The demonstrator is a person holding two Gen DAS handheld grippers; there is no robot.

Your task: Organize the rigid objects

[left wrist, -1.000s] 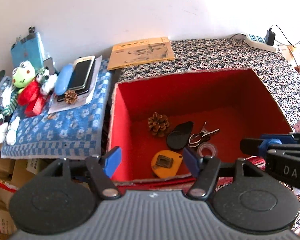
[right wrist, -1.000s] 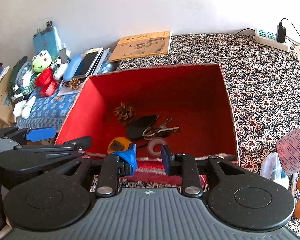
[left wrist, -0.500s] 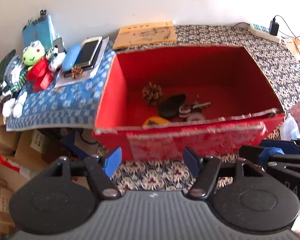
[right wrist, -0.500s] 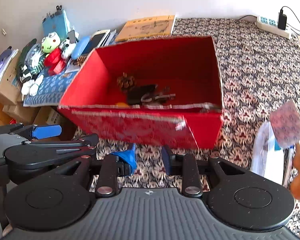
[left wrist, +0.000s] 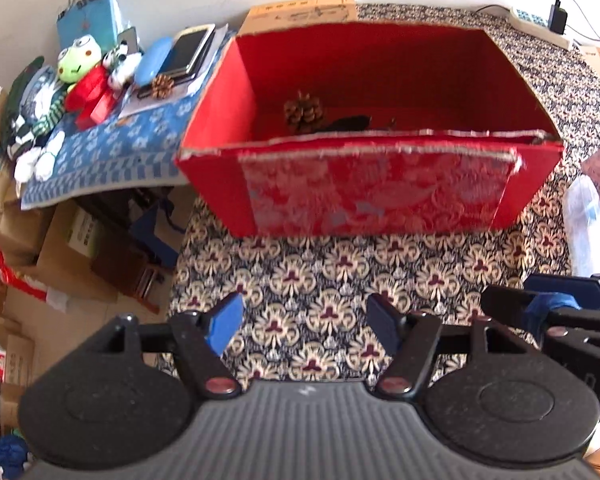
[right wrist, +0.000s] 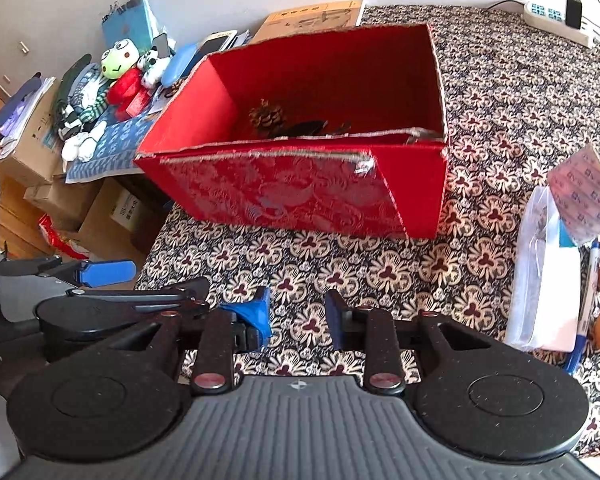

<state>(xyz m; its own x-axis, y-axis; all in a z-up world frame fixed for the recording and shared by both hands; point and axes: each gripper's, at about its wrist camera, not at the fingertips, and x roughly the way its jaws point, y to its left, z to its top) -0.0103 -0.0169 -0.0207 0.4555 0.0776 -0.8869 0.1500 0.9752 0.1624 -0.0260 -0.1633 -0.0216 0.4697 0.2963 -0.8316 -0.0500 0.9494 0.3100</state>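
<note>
Both grippers are hanging empty over the patterned tabletop (left wrist: 324,272) before the red box (right wrist: 300,184): the left gripper (left wrist: 304,322) is standing apart, the right gripper (right wrist: 298,314) is opening on nothing. A pinecone (right wrist: 266,116) is lying inside the box. Next, I judge, comes reaching for another loose item.

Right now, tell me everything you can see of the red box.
The red box is open-topped and rectangular, seemingly cardboard, with plain red inner walls, a patterned brocade-like front and frayed pale rim edges. It sits upright on the floral cloth, its left corner overhanging the edge. Inside show a pine cone and dark items. Neither gripper touches it.
</note>
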